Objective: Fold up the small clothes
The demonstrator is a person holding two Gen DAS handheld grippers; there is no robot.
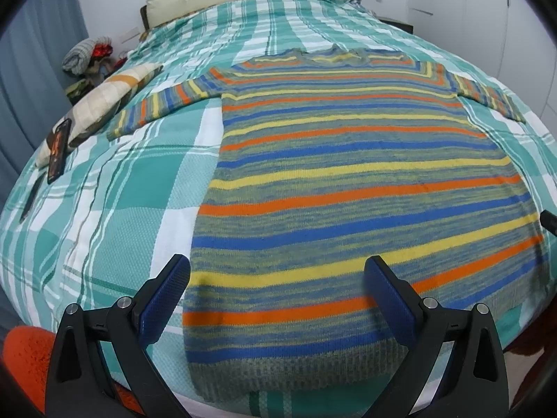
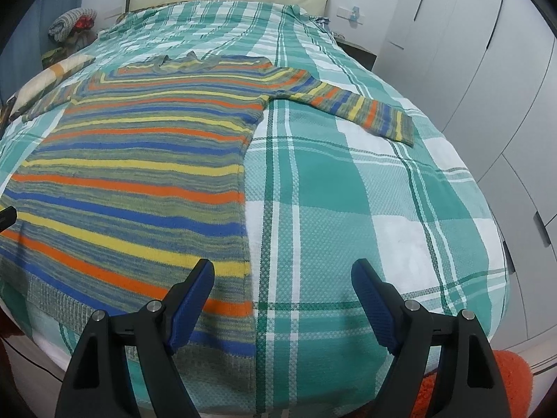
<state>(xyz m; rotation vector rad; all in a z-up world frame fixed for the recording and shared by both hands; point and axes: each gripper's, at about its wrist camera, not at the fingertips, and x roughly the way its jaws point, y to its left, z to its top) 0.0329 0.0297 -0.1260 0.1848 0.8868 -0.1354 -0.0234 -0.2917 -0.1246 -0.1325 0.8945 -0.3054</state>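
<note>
A striped knit sweater (image 1: 348,181) in orange, blue, yellow and grey-green lies flat on the bed, sleeves spread, hem toward me. In the left wrist view my left gripper (image 1: 276,271) hovers open above the sweater's lower left corner, with nothing between its blue pads. In the right wrist view the same sweater (image 2: 139,174) fills the left half. My right gripper (image 2: 282,275) stands open over the sweater's lower right edge and the bedspread beside it, holding nothing. The right sleeve (image 2: 365,108) stretches out to the right.
The bed carries a teal and white plaid bedspread (image 2: 348,191). A checked pillow (image 1: 104,101) and a dark phone (image 1: 57,149) lie at the left edge. A heap of clothes (image 1: 90,59) sits beyond. White wardrobe doors (image 2: 487,69) stand at the right. An orange fuzzy object (image 1: 28,362) sits low left.
</note>
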